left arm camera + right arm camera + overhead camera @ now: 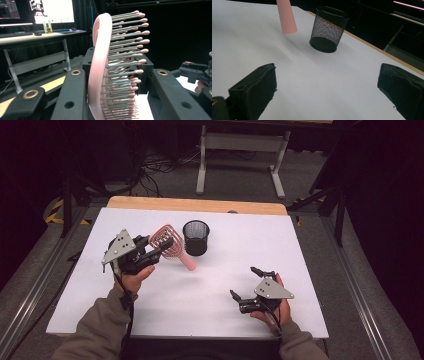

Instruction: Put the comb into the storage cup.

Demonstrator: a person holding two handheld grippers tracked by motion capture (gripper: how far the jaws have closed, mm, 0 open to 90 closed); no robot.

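Left gripper (159, 246) has its fingers clenched on the pink brush (167, 241), lifted off the worktop (210, 285) just left of the mesh cup (195, 237). Right gripper (246, 282), near right, fingers spread wide, nothing between them.

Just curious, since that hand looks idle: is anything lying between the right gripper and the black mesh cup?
Nothing: in the right gripper view, bare white table runs from the right gripper, its jaws open, up to the mesh cup. The pink hairbrush hangs off to one side.
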